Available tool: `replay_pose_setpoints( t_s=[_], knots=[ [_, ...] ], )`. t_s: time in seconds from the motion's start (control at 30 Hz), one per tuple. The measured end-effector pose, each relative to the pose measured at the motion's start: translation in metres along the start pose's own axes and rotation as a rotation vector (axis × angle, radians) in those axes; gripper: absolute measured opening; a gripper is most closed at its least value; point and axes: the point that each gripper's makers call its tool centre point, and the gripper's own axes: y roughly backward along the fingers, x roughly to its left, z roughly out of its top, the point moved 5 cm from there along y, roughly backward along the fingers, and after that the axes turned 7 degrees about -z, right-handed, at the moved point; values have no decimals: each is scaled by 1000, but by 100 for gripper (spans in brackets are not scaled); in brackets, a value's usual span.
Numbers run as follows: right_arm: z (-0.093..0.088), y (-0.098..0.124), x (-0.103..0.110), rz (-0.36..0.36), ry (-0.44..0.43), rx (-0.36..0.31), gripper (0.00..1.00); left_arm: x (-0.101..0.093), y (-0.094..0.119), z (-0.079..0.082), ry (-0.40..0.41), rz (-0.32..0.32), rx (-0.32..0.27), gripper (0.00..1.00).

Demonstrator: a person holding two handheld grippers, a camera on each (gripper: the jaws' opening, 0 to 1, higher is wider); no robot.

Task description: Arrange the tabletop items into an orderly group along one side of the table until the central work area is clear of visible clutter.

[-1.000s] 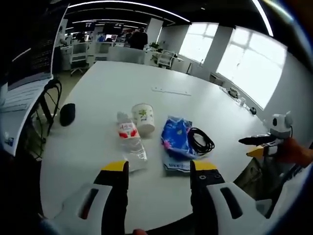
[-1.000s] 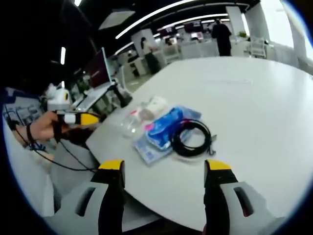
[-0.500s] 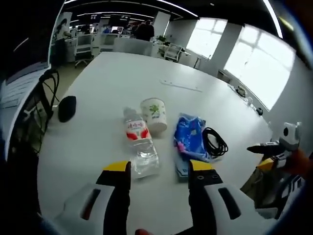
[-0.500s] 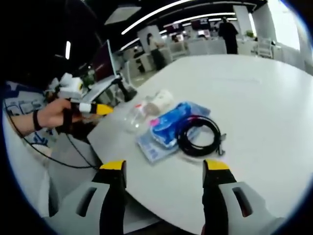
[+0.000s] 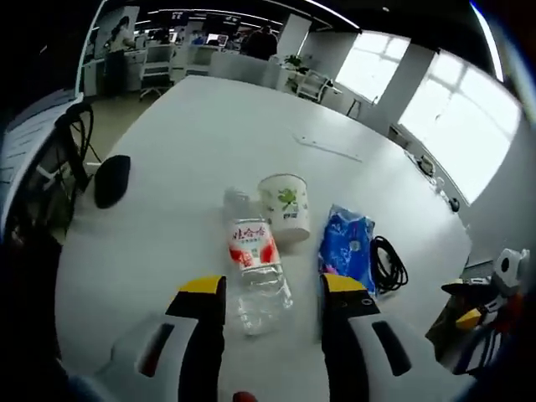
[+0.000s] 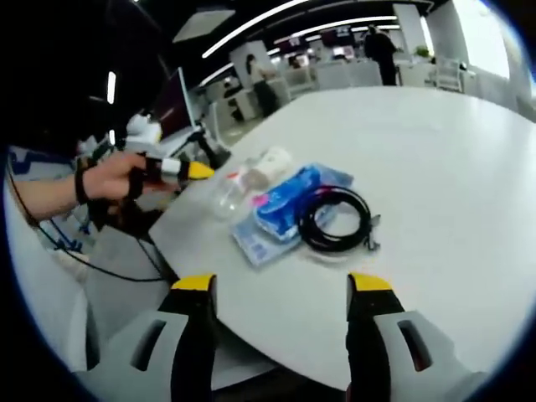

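Observation:
A clear plastic bottle [image 5: 255,263] with a red label lies on the white table [image 5: 201,142], its base between my left gripper's [image 5: 270,289] open jaws. Behind it lies a paper cup [image 5: 285,206] with a green print. To the right are a blue tissue pack [image 5: 346,245] and a coiled black cable [image 5: 389,264]. My right gripper [image 6: 279,286] stands open before the table's edge, short of the cable [image 6: 333,218], the tissue pack [image 6: 287,203], the bottle [image 6: 226,194] and the cup [image 6: 270,164]. The left gripper [image 6: 180,168] shows at left in a hand; the right gripper [image 5: 486,295] shows at far right.
A black mouse [image 5: 110,179] lies at the table's left edge. A flat white strip [image 5: 328,147] lies farther back. A chair [image 5: 50,184] stands left of the table. Desks, chairs and people fill the office behind. A monitor [image 6: 172,105] stands beyond the table corner.
My left gripper has moved forward over the table, so the bottle now lies between its jaws. In the right gripper view the hand with the left gripper has come nearer the bottle.

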Motion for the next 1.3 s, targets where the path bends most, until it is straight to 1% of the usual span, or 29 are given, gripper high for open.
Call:
replay_pose_setpoints(
  t_s=[0.07, 0.13, 0.3, 0.5, 0.67, 0.8, 0.83, 0.87, 1.0, 1.1, 1.2, 1.3],
  knots=[
    [0, 2, -1, -6, -6, 2, 61, 1, -6, -2, 39, 8, 13, 43],
    [0, 3, -2, -9, -9, 2, 61, 1, -12, -4, 64, -1, 23, 43],
    [5, 7, -8, -22, -20, -2, 61, -1, -24, -1, 44, 11, 48, 43],
    [9, 12, -13, -33, -31, -6, 61, 5, -37, 8, 65, 35, 54, 43],
    [8, 14, -18, -43, -36, -1, 61, 10, -45, 15, 73, 52, 64, 43],
    [8, 16, -21, -47, -39, 5, 61, 12, -53, 18, 66, 67, 85, 43],
    [8, 16, -21, -48, -39, 5, 61, 13, -55, 18, 69, 66, 87, 43],
    [8, 16, -22, -49, -39, 8, 61, 14, -58, 17, 88, 67, 96, 44],
    [10, 17, -23, -50, -38, 9, 61, 18, -62, 15, 110, 70, 105, 42],
    [8, 17, -25, -51, -41, 16, 61, 21, -65, 12, 100, 83, 115, 39],
    [8, 17, -24, -48, -37, 23, 61, 23, -63, 10, 154, 72, 92, 39],
    [10, 17, -24, -48, -42, 20, 60, 24, -61, 8, 156, 68, 81, 38]
  ],
)
